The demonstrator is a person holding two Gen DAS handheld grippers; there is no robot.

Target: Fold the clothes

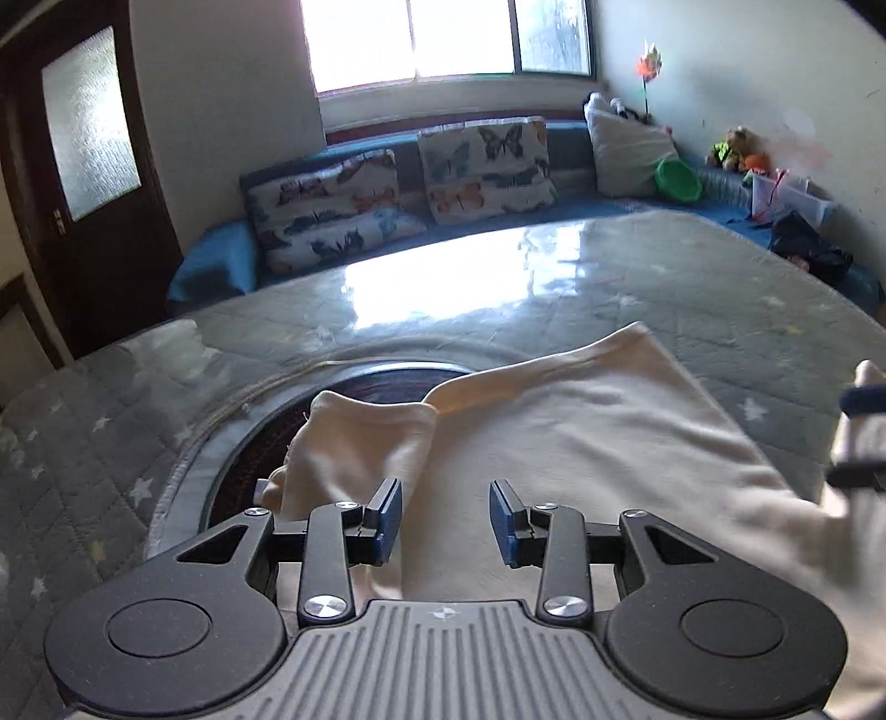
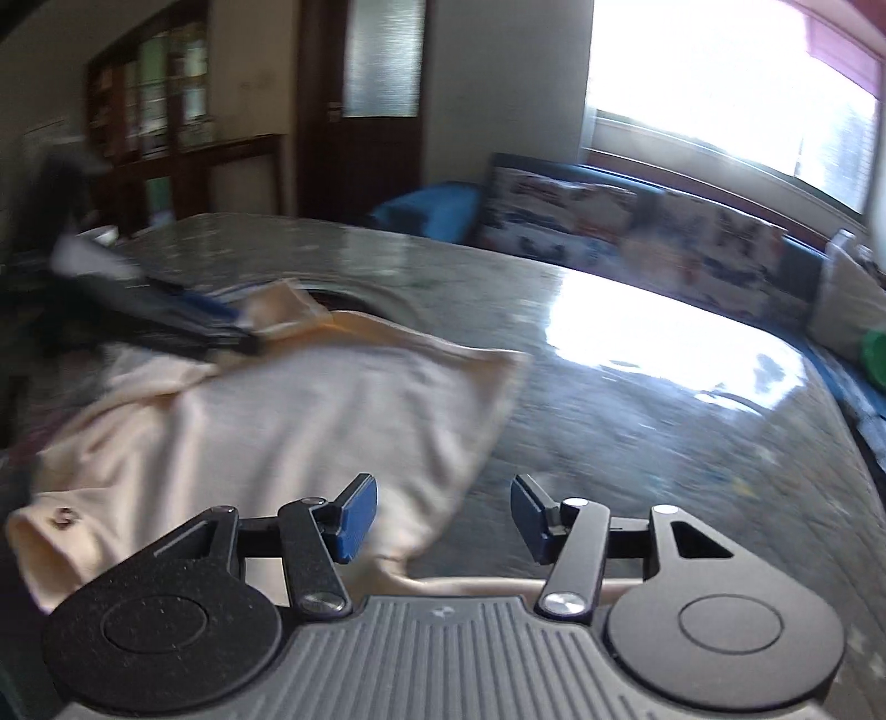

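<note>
Glossy star-print tabletop (image 1: 637,310), sofa (image 1: 221,260) beyond; cream garment (image 1: 581,432) flat; left gripper (image 1: 446,518) and right gripper (image 2: 443,518) fingers apart, empty

The garment (image 1: 581,443) on the table is plain cream. Under it lies a grey quilted cover (image 1: 83,443) dotted with white stars. Both grippers carry blue pads (image 1: 390,512) on black arms. The sofa (image 1: 221,266) is blue, its cushions (image 1: 332,210) printed with butterflies; a green bowl (image 1: 678,180) sits there.

A home living room: a blue sofa (image 1: 221,266) with butterfly cushions (image 1: 487,166) under a bright window (image 1: 443,39), soft toys (image 1: 736,147), a dark glazed door (image 1: 88,122), a glass-fronted cabinet (image 2: 155,94).
</note>
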